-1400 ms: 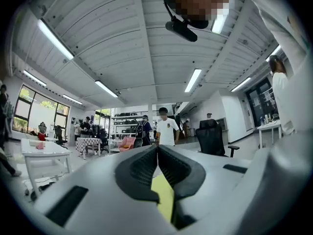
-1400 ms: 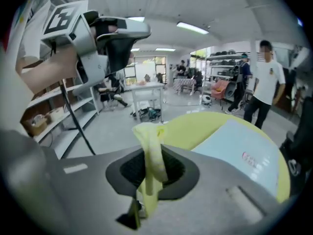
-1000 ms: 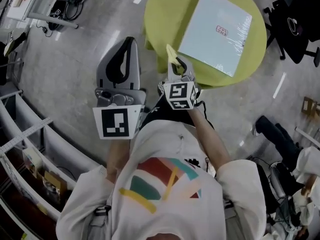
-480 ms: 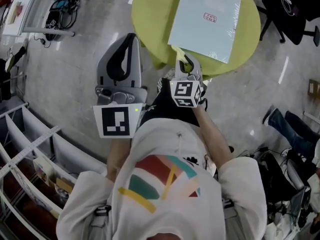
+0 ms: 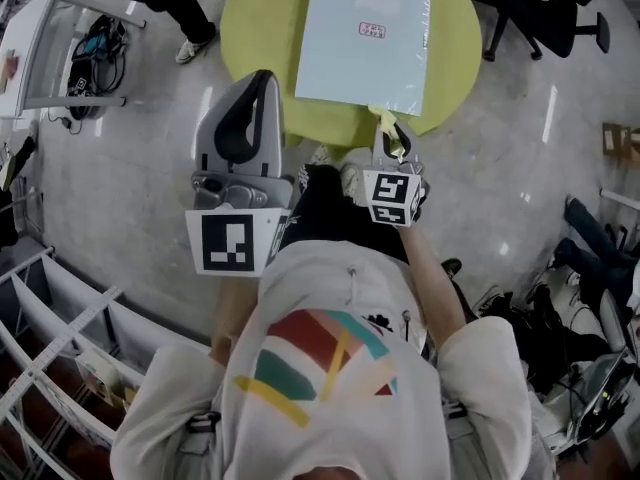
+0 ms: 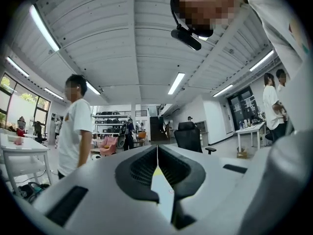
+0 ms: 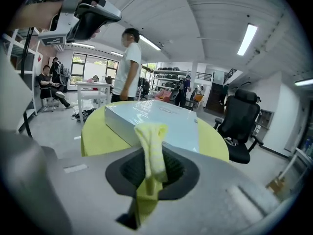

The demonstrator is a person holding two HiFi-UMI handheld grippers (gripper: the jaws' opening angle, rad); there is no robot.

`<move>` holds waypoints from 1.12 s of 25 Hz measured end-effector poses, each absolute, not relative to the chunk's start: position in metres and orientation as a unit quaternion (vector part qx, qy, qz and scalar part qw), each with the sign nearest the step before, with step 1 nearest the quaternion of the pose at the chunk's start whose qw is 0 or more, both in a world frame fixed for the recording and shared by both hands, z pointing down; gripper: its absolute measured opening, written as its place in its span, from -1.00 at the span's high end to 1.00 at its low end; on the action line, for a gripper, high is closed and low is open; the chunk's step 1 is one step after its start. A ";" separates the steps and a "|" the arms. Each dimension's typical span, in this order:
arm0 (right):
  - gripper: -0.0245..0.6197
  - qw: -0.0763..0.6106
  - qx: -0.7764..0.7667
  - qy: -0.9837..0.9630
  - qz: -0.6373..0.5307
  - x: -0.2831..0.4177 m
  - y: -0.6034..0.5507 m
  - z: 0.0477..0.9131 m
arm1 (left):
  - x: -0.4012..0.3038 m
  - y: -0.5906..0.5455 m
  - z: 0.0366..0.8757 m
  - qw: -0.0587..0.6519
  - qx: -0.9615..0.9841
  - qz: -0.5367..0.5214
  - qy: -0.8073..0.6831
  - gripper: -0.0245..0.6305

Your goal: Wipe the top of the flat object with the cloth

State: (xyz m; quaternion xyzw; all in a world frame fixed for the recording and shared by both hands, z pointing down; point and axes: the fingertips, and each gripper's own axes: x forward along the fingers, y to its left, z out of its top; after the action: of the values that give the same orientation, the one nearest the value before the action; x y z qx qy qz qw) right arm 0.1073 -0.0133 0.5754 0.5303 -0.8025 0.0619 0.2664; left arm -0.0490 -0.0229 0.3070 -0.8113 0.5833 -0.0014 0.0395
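You are holding the right gripper [image 7: 154, 156] clamped on the yellow cloth [image 7: 151, 137], whose folded end is sticking up past the jaw tips. The gripper is hovering at the near edge of the round green table [image 5: 250, 28], just by the near right corner of the pale blue flat box [image 5: 365, 38] lying there. Your left gripper [image 6: 157, 153] is showing its jaws pressed together with nothing between them, off the table's near left edge.
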 end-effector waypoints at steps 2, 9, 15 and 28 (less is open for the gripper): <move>0.84 0.268 0.539 -0.796 0.063 0.119 -0.011 0.577 | -0.045 -0.024 0.308 0.038 -0.814 0.001 0.579 0.87; 0.84 0.267 0.576 -0.769 0.072 0.156 -0.012 0.575 | -0.034 -0.039 0.311 0.030 -0.823 0.005 0.567 0.87; 0.84 0.255 0.609 -0.744 0.097 0.179 -0.005 0.579 | -0.021 -0.045 0.318 0.019 -0.834 0.004 0.552 0.87; 0.84 0.098 0.578 -0.804 0.101 0.211 -0.062 0.494 | -0.012 -0.062 0.326 0.009 -0.841 -0.003 0.541 0.87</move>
State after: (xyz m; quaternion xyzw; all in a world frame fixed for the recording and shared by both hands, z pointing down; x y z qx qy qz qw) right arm 0.2111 -0.0616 0.4936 0.5782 -0.8036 0.1007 0.0984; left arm -0.0115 -0.0620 0.3257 -0.8407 0.5414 -0.0027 0.0093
